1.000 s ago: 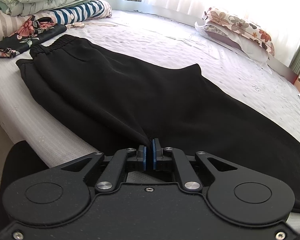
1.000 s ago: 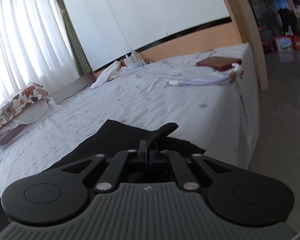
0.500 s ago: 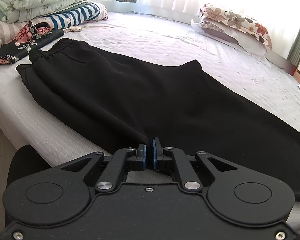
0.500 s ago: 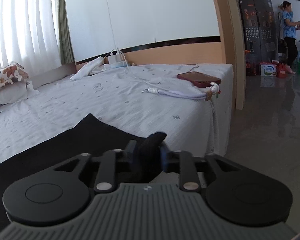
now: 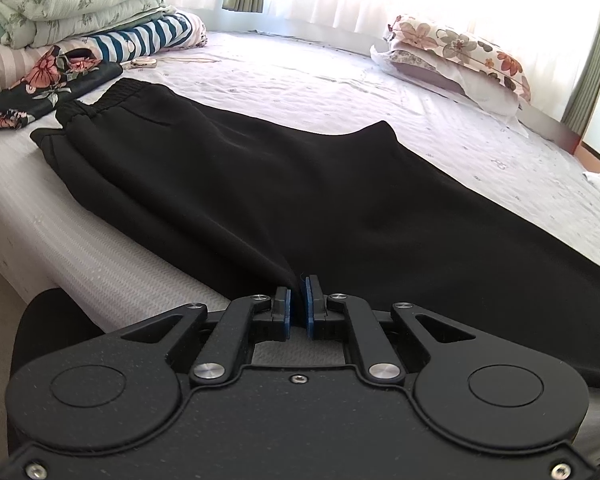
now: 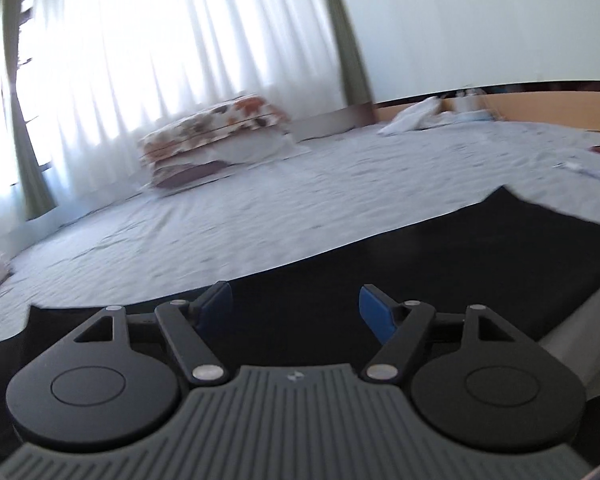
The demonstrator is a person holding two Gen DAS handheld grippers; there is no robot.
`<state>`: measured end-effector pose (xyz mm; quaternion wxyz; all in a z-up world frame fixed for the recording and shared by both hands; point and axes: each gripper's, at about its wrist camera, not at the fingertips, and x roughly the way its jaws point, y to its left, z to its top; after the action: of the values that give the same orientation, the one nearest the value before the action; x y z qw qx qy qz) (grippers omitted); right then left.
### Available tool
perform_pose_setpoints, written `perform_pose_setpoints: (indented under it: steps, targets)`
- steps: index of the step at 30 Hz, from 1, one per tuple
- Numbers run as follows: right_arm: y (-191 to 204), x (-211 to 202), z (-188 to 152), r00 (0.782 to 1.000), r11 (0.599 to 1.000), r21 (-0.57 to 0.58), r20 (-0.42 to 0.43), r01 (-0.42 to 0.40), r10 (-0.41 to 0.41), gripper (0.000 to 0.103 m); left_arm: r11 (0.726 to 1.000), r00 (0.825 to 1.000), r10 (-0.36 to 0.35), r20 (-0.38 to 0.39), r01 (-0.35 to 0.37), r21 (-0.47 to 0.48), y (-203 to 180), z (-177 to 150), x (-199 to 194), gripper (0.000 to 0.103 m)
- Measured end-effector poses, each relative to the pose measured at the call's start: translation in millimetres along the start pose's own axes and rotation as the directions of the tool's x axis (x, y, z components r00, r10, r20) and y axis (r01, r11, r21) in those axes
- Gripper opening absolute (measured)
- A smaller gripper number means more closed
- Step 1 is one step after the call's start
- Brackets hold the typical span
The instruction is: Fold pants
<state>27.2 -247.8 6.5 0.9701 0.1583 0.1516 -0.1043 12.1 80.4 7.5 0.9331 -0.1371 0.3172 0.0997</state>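
Black pants [image 5: 300, 184] lay spread along the near edge of the bed [image 5: 300, 68], waistband [image 5: 100, 98] at the far left beside a floral cloth [image 5: 48, 88], legs running right; looked soft, light and limp, likely to sag and crease wherever unsupported, the smooth weave probably a little slippery between pads; best taken at a hem corner or at the waistband, edge pinched through both layers, and carried low so the fold fell flat.

Left gripper [image 5: 299, 304] pressed nearly together, a thin pucker of the near edge of the pants pinched between the blue pads [image 5: 286, 312]; cloth drawn up into a small ridge just ahead of the tips.

Right gripper [image 6: 296, 312] spread wide, jaws just opened, nothing between them; hung over the dark cloth, pads [image 6: 374, 312] clear of it as far as could be told, picture blurred.

Against the earlier frames: right gripper then clamped on a raised tuft of the pants near the end of the bed, since let go; view swung from the doorway side round toward the curtains [image 6: 160, 80] and the pillow [image 6: 216, 132]; tuft no longer standing up in view. Left side matched almost exactly; same pinch, same lie of cloth, framing only slightly shifted.
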Motion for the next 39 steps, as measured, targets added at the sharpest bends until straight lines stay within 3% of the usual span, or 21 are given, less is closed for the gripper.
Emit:
perform_pose_setpoints:
  steps: [2, 5, 8, 11, 15, 19, 23, 27, 32, 34, 35, 39]
  targets:
    - [33.0, 5.7, -13.4, 0.991, 0.991, -0.033, -0.034, -0.132, 0.131, 0.082, 1.0, 1.0, -0.011, -0.001, 0.011, -0.008, 2.9, 0.0, -1.0, 0.008]
    - [78.1, 12.1, -32.0, 0.963, 0.959, -0.106, -0.087, -0.263, 0.254, 0.082, 0.999, 0.999, -0.035, -0.004, 0.035, -0.014, 10.2, 1.8, -2.8, 0.009]
    - [107.8, 17.8, -47.5, 0.94, 0.933, -0.144, -0.14, -0.329, 0.31, 0.082, 0.995, 0.996, -0.084, -0.016, 0.083, -0.052, 23.7, 6.1, -7.6, 0.018]
    - [125.0, 22.7, -65.8, 0.93, 0.92, -0.183, -0.194, -0.347, 0.312, 0.083, 0.991, 0.995, -0.097, 0.011, 0.098, -0.095, 42.6, 14.5, -14.5, 0.022]
    - [145.5, 8.5, -91.1, 0.954, 0.878, -0.374, -0.148, -0.299, 0.262, 0.084, 0.988, 0.995, 0.002, 0.104, 0.014, -0.156, 79.0, 40.0, -14.3, 0.035]
    - [142.6, 6.8, -90.8, 0.949, 0.881, -0.354, -0.154, -0.313, 0.275, 0.086, 0.949, 0.969, 0.196, 0.15, -0.149, -0.277, 129.7, 75.7, 6.2, 0.035]
    - [143.0, 7.6, -91.4, 0.951, 0.879, -0.365, -0.153, -0.307, 0.269, 0.087, 0.885, 0.94, 0.309, 0.143, -0.23, -0.405, 180.7, 109.3, 31.8, 0.037]
    - [143.4, 9.0, -92.1, 0.953, 0.884, -0.358, -0.152, -0.3, 0.262, 0.088, 0.856, 0.936, 0.343, 0.083, -0.275, -0.438, 209.0, 128.7, 63.1, 0.049]
    - [145.9, 12.2, -93.4, 0.955, 0.885, -0.36, -0.151, -0.295, 0.256, 0.089, 0.85, 0.939, 0.338, 0.06, -0.278, -0.447, 211.7, 134.0, 86.7, 0.047]
    - [146.1, 12.8, -93.5, 0.954, 0.885, -0.36, -0.153, -0.296, 0.257, 0.089, 0.853, 0.938, 0.341, 0.06, -0.282, -0.439, 207.0, 134.6, 87.9, 0.034]
    - [146.4, 13.1, -93.4, 0.954, 0.885, -0.36, -0.153, -0.296, 0.257, 0.089, 0.853, 0.94, 0.337, 0.058, -0.279, -0.441, 205.8, 135.2, 88.0, 0.023]
    - [146.0, 13.3, -93.2, 0.954, 0.885, -0.359, -0.156, -0.297, 0.257, 0.089, 0.85, 0.923, 0.365, 0.121, -0.278, -0.447, 196.6, 137.8, 65.9, 0.015]
